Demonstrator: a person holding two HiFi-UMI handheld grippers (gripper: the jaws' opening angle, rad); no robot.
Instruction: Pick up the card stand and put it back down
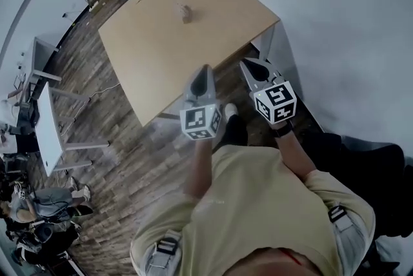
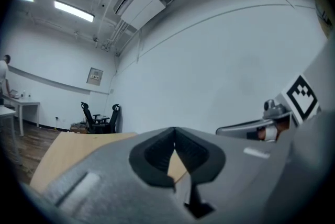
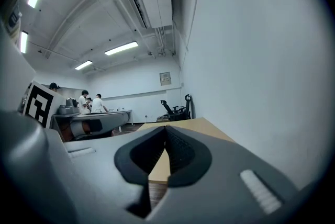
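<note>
Well, card stand (image 1: 186,13) looks small, light, stiff, prob tippy; grab low by sides. Left gripper (image 1: 204,69) & right gripper (image 1: 249,64) both clenched, empty.

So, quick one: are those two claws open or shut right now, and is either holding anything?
Left gripper: closed, holding nothing.
Right gripper: closed, holding nothing.

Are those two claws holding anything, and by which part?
Nothing is held. The left gripper and right gripper are both shut and empty; the card stand sits apart on the table.
</note>
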